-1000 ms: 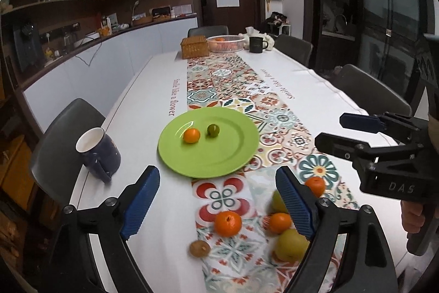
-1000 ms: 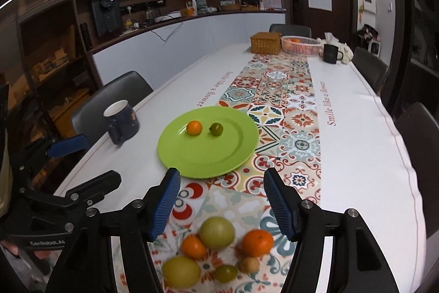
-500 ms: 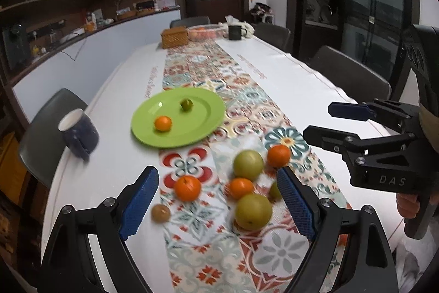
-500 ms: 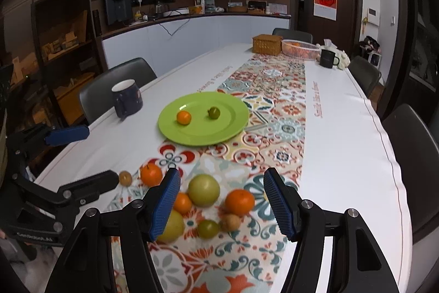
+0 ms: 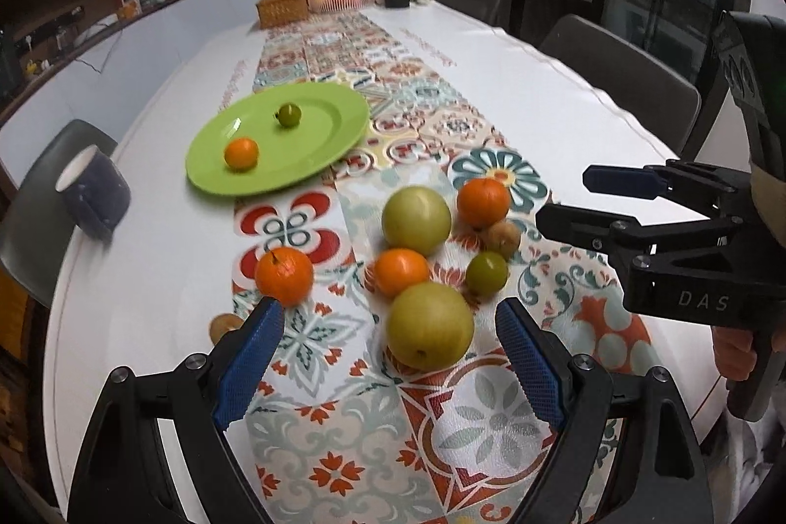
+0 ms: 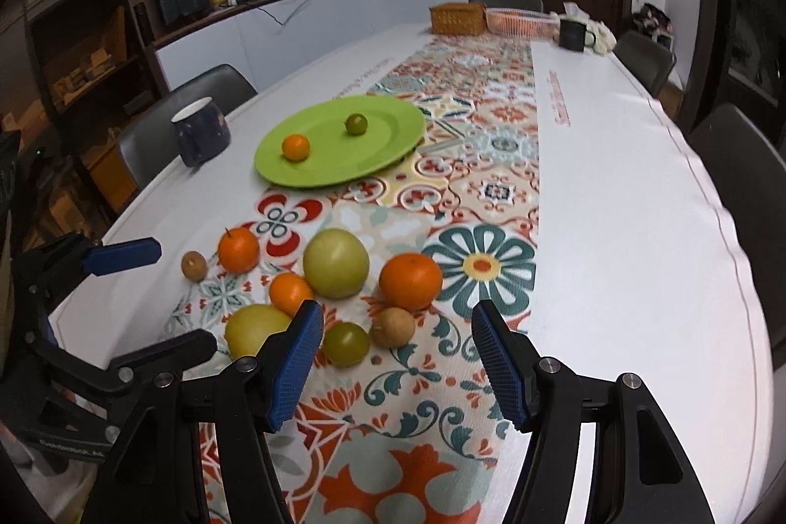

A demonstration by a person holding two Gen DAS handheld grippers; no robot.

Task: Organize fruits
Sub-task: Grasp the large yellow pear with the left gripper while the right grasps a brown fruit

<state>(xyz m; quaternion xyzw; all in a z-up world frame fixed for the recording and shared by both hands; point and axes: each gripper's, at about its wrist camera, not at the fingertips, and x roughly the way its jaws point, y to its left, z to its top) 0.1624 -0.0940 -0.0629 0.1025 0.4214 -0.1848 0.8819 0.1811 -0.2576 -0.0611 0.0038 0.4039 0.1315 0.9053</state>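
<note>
**Two fruits plated, pile still waiting**

Green plate (image 5: 314,160) holds one small orange (image 5: 241,153) and one small green fruit (image 5: 288,114). Nearer than the plate, eight loose fruits (image 6: 336,262) sit clustered on the patterned runner (image 6: 496,160). Left hand-held gripper (image 5: 388,364) spread, empty; right hand-held gripper (image 6: 398,364) part-spread, empty. White surface (image 6: 614,190); blue mug (image 6: 201,129) beside plate. Chairs, counter beyond.

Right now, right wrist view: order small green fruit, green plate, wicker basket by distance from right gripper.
1. Small green fruit, just ahead of the right gripper, toward its left finger.
2. Green plate, mid-table, ahead left.
3. Wicker basket, far end.
</note>
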